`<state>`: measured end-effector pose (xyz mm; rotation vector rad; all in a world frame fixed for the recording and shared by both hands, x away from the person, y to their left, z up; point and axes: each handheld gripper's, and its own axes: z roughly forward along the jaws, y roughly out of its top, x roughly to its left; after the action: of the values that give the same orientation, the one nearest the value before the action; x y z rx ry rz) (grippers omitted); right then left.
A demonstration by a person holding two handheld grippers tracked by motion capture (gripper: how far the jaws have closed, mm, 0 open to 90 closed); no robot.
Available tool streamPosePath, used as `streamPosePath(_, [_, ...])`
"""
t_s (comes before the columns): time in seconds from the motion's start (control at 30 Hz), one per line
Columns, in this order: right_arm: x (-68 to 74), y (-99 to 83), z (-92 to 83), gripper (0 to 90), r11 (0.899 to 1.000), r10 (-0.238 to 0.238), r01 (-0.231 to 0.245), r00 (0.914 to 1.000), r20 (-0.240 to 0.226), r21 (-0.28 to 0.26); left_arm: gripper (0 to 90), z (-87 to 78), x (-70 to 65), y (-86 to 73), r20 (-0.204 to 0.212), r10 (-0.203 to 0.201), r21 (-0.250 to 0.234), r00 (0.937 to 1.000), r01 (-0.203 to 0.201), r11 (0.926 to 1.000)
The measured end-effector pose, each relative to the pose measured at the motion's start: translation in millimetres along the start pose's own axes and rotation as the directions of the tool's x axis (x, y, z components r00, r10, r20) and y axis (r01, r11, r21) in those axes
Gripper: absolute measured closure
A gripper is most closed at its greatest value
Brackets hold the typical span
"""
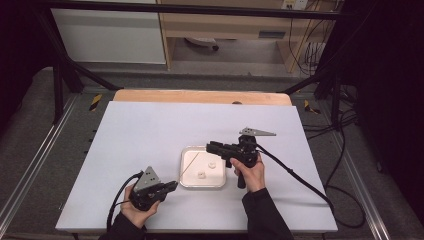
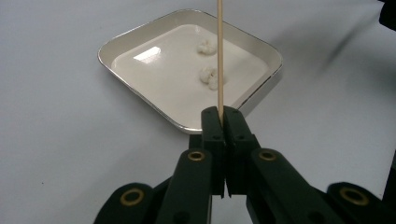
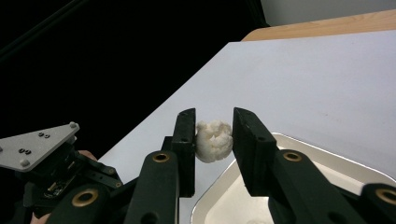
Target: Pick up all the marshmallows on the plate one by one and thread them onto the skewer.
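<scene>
1. The left gripper was clamped on a thin wooden skewer, probably stiff but snappable.
2. The right gripper pinched a white, soft-looking, likely crumbly lump by its sides above the tray.
3. Two more pieces lay in the tray on the desk.

A white table top with a strip of bare wood along the far edge. Grey floor all around, with silver rails on both sides. Black metal frame bars above and at the corners. Behind, a white cabinet beside a wooden desk. Black cables hanging at the back right. Very dark on both sides.
</scene>
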<state>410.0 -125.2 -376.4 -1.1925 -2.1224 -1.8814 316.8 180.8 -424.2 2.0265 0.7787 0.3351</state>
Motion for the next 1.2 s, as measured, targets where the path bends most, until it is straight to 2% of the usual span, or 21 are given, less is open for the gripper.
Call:
streamPosePath(0.2, [-0.8,0.3,7.1,71.3,0.999,0.037,-0.036,0.9983,-0.045,0.005,88.4,0.0,-0.5,0.2,0.000,0.000,-0.002,1.0000,0.000,1.0000])
streamPosePath(0.37, [-1.0,-0.7,9.3,71.4,0.998,0.054,-0.054,0.9969,-0.058,0.009,88.4,0.1,-0.9,0.4,0.001,0.001,-0.006,1.0000,-0.001,1.0000])
streamPosePath(0.73, [0.2,-4.3,17.1,71.6,0.998,0.064,-0.062,0.9942,-0.086,0.024,88.4,0.1,-2.4,0.5,0.001,0.007,-0.012,1.0000,-0.006,0.9999])
streamPosePath(1.13, [0.6,-12.2,23.0,73.2,0.995,0.098,-0.094,0.9880,-0.119,0.042,88.5,1.1,-3.8,-0.5,-0.005,0.015,-0.015,0.9999,-0.015,0.9998])
streamPosePath(1.2, [1.1,-13.8,23.7,73.7,0.995,0.098,-0.093,0.9879,-0.121,0.047,88.5,2.8,-2.8,-0.4,-0.001,0.032,-0.031,0.9995,-0.032,0.9990])
